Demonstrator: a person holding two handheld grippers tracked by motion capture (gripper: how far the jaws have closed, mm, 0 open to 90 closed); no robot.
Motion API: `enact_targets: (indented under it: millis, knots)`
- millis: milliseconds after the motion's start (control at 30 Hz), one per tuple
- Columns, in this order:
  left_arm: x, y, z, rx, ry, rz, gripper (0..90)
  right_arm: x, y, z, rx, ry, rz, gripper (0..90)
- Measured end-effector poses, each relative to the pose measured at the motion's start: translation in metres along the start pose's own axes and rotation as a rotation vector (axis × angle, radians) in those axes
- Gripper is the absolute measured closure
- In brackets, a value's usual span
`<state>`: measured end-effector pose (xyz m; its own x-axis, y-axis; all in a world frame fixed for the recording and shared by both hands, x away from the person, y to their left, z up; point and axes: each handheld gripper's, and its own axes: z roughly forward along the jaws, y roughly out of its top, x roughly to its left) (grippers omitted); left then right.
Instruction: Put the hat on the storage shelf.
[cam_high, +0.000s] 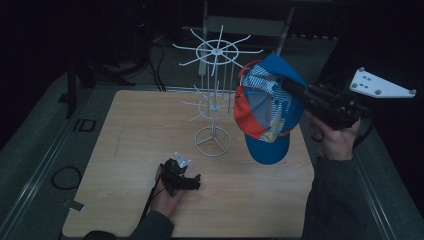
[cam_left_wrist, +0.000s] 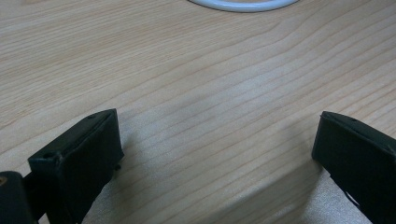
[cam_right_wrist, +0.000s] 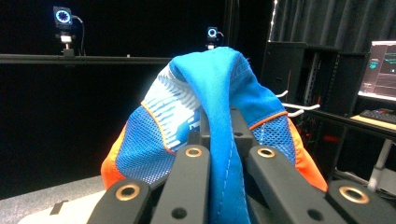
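High view showed the table (cam_high: 125, 150) with a white rack (cam_high: 215, 85) standing mid-top, and a blue-and-orange cap (cam_high: 265, 112) hanging in the air just right of the rack, brim down, clear of the wood. Right gripper (cam_right_wrist: 219, 135) had its jaws pressed together on a fold of the cap's crown; left gripper (cam_left_wrist: 215, 158) rested low on the table near the rack's ring base, jaws spread and holding nothing. Risks, as judged: the thin fabric pinch could slip and drop the cap, or the swinging cap could snag a rack arm and tip the light, unsteadied rack.
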<state>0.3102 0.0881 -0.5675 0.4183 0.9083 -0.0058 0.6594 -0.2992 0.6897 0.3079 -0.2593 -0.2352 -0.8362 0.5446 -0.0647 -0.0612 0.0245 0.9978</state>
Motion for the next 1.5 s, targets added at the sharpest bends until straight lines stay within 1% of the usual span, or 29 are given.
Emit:
enact_targets:
  millis: [133, 200, 333, 433, 567, 733, 800, 833, 933, 1000, 1033, 1067, 1100, 1133, 1167, 1267, 1367, 1500]
  knots:
    - [0.000, 0.000, 0.000, 0.002, -0.002, 0.001, 1.9, -0.002, -0.003, 0.009, 0.012, 0.002, 0.013, 89.4]
    - [0.000, 0.000, 0.000, 0.001, 0.000, 0.002, 1.9, -0.003, -0.008, 0.016, 0.037, 0.002, 0.013, 89.4]
    - [0.000, 0.000, 0.000, 0.001, -0.001, 0.001, 1.9, -0.003, -0.017, 0.024, 0.074, 0.005, 0.018, 89.4]
    - [0.000, 0.000, 0.000, 0.001, 0.000, 0.001, 1.9, -0.002, -0.026, 0.028, 0.111, 0.010, 0.017, 89.3]
    - [0.000, 0.000, 0.000, 0.000, 0.000, -0.001, 1.9, -0.001, -0.037, 0.032, 0.183, -0.010, -0.002, 89.0]
    - [0.000, 0.000, 0.000, 0.000, 0.000, 0.000, 1.9, -0.003, -0.048, 0.036, 0.229, -0.021, 0.003, 86.0]
    - [0.000, 0.000, 0.000, -0.001, -0.001, -0.001, 1.9, -0.003, -0.052, 0.037, 0.251, -0.017, -0.004, 82.4]
    - [0.000, 0.000, 0.000, 0.000, -0.002, -0.001, 1.9, -0.002, -0.054, 0.038, 0.266, -0.023, -0.012, 80.0]
    - [0.000, 0.000, 0.000, -0.001, -0.001, -0.004, 1.9, -0.001, -0.058, 0.038, 0.286, -0.025, -0.014, 73.6]
    - [0.000, 0.000, 0.000, 0.000, -0.001, -0.003, 1.9, -0.002, -0.060, 0.037, 0.298, -0.012, -0.012, 65.0]
    - [0.000, 0.000, 0.000, 0.000, -0.001, -0.003, 1.9, -0.002, -0.061, 0.037, 0.304, -0.013, -0.008, 58.8]
    - [0.000, 0.000, 0.000, 0.000, -0.001, -0.003, 1.9, -0.002, -0.062, 0.036, 0.311, -0.018, -0.004, 54.7]
    - [0.000, 0.000, 0.000, 0.001, -0.001, -0.002, 1.9, -0.003, -0.064, 0.035, 0.326, -0.030, 0.003, 48.6]
    - [0.000, 0.000, 0.000, 0.000, -0.001, -0.003, 1.9, -0.003, -0.065, 0.035, 0.333, -0.040, 0.005, 44.8]
    - [0.000, 0.000, 0.000, 0.000, -0.001, -0.003, 1.9, -0.004, -0.067, 0.034, 0.350, -0.063, 0.009, 39.3]
    - [0.000, 0.000, 0.000, 0.002, -0.001, -0.002, 1.9, -0.004, -0.071, 0.033, 0.392, -0.095, 0.007, 28.2]
    - [0.000, 0.000, 0.000, 0.001, -0.002, -0.002, 1.9, -0.002, -0.076, 0.032, 0.421, -0.124, -0.001, 22.0]
    - [0.000, 0.000, 0.000, -0.001, -0.002, -0.003, 1.9, -0.003, -0.081, 0.031, 0.424, -0.148, 0.016, 19.6]
